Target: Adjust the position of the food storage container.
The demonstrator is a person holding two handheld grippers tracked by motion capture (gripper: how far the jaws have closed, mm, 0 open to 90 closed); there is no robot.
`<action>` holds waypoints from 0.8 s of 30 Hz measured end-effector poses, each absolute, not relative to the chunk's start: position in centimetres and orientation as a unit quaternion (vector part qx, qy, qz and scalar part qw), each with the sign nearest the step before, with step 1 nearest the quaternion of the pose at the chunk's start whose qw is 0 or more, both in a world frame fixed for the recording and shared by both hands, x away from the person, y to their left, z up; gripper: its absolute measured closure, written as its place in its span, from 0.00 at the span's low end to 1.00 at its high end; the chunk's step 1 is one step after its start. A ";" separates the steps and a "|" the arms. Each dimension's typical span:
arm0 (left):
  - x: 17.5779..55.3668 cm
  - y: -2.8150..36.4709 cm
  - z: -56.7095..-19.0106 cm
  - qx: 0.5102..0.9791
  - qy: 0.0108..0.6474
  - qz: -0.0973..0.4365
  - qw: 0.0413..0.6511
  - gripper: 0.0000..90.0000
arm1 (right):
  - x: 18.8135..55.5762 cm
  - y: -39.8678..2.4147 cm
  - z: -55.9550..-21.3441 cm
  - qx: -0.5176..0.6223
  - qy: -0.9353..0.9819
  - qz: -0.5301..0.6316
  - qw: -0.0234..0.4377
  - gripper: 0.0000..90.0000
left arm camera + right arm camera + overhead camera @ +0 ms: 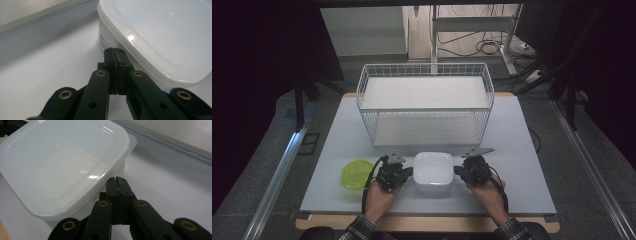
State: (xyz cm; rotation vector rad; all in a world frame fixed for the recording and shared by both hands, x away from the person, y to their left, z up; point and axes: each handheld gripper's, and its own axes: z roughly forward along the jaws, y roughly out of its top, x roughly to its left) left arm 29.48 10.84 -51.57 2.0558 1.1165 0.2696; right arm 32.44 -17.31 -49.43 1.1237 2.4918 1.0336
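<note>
both claws clenched empty, squeezing the white container (433, 173) from either side

container sits near the front edge of the table (337, 150), between my left gripper (408, 172) and right gripper (458, 171) — jaws pressed together on both, tips at the walls just under the lid rim. i judge it's a pinch-lift with no real grip: uneven push and it skids, tilts or pops out; tips could catch the rim and lift the lid. green lid (356, 173) lies just left, wire basket (425, 102) behind — a slide could bump either.

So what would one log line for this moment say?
left tool: shut, at box left side | right tool: shut, at box right side | lid: on table, left | basket: behind box
</note>
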 end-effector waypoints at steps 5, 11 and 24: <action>28.6 10.9 -51.5 0.808 0.438 0.105 0.381 1.00 | 31.5 -17.1 -49.4 0.374 0.852 0.349 0.113 0.99; 28.3 10.7 -51.9 0.813 0.434 0.104 0.374 1.00 | 31.1 -17.1 -49.5 0.371 0.852 0.348 0.121 0.99; 25.0 16.9 -49.7 0.771 0.476 0.138 0.400 1.00 | 30.9 -20.0 -48.8 0.386 0.835 0.364 0.145 0.95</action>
